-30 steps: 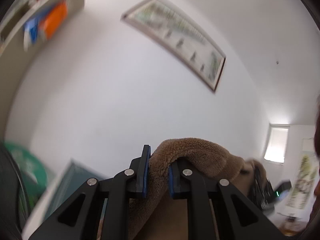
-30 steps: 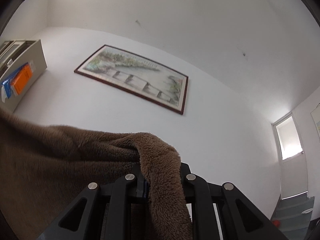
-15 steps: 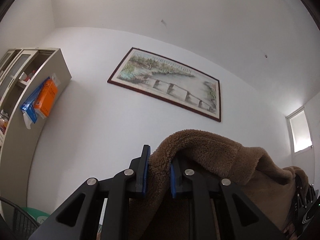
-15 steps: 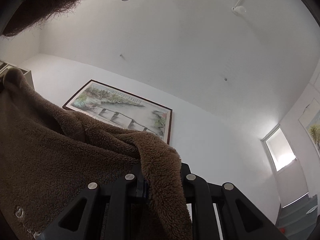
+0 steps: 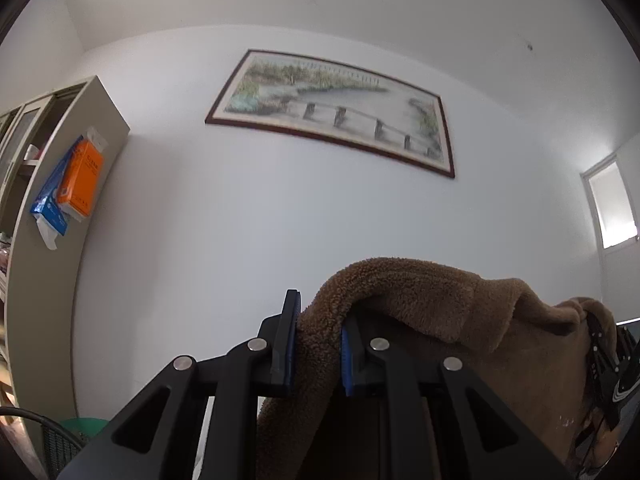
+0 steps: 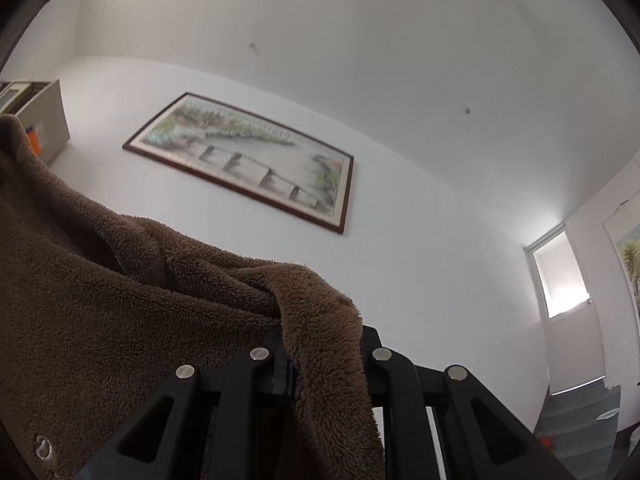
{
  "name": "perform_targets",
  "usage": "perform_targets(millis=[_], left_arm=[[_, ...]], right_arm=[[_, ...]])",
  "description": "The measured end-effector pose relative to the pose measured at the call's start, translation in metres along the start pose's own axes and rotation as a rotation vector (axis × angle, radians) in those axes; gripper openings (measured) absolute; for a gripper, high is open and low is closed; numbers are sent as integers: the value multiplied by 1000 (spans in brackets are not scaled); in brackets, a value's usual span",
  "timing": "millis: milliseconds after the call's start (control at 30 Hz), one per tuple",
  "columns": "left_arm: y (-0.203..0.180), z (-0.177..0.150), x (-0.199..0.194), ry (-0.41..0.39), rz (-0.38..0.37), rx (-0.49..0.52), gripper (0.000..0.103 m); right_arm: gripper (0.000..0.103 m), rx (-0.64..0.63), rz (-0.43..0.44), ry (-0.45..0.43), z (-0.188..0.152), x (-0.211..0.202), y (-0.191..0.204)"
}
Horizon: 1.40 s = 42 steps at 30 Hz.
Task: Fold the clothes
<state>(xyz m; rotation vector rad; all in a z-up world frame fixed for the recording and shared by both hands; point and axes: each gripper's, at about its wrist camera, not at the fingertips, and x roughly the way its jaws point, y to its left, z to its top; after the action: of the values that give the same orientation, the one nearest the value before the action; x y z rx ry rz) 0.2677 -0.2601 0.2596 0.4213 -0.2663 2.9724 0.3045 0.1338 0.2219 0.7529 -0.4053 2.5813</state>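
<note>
A brown fleece garment point(image 5: 432, 300) is held up in the air, stretched between both grippers. My left gripper point(image 5: 318, 340) is shut on one edge of the fleece, which bulges over its blue pads and runs off to the right. My right gripper point(image 6: 324, 356) is shut on another edge of the same garment point(image 6: 120, 300), which spreads to the left and hangs down over the fingers. Both cameras tilt upward at the wall. The lower part of the garment is hidden.
A framed landscape painting point(image 5: 336, 108) hangs on the white wall ahead. A beige cabinet point(image 5: 52, 184) with an orange box point(image 5: 80, 180) stands at the left. A bright window point(image 6: 560, 276) is at the right. A green bin point(image 5: 84, 426) sits low left.
Both grippers have lifted and swung with the garment; the views now level toward the painting. The right view has tipped down from the ceiling. The grips are unchanged.
</note>
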Motion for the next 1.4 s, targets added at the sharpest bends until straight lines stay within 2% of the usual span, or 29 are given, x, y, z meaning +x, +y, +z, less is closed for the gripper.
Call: perform_targets(millis=[233,333,433,567,667,800,867,1000,1100,1167,1233,1267,1300,1333,1367,1400], left_arm=[[20,-40,88,143,68,-2,22],[34,-68,133,233,106,-4,22],[48,-105,182,340,143,-2,22],[64,-172,241,517,174,4,22],[74,-241,283,683,199,28,22],[86,-335,320,906,245,58,22],[93,-374,326,996,273,53,22],[109,-415,342,1115,302,-50,21],[108,-437,351,1195,341,14,22],[108,-450,357,1250,364,46,31],[111,-464,366,1306,415,100,52],[113,-466,368,1299,432,113,58],[114,-466,368,1286,463,139,75],[116,-467,370,1288,504,167,87],[120,-469,370,1290,508,160,89],[123,-470,371,1295,499,140,89]], right_arm=[[17,-43,53,116,-48,62,32],[17,-83,85,185,-79,92,58],[17,-111,136,295,-122,125,86],[17,-149,218,510,-203,165,123],[17,-190,262,678,-270,183,148],[17,-233,304,841,-337,192,168],[17,-252,341,932,-366,197,177],[17,-248,396,1061,-403,205,185],[17,-245,422,1140,-424,211,191],[17,-243,439,1193,-439,214,194],[20,-240,456,1246,-453,218,198],[28,-239,465,1273,-460,220,200],[35,-238,473,1299,-468,222,202],[59,-236,482,1326,-475,224,204],[69,-235,490,1352,-482,226,206],[69,-224,498,1367,-485,228,205]])
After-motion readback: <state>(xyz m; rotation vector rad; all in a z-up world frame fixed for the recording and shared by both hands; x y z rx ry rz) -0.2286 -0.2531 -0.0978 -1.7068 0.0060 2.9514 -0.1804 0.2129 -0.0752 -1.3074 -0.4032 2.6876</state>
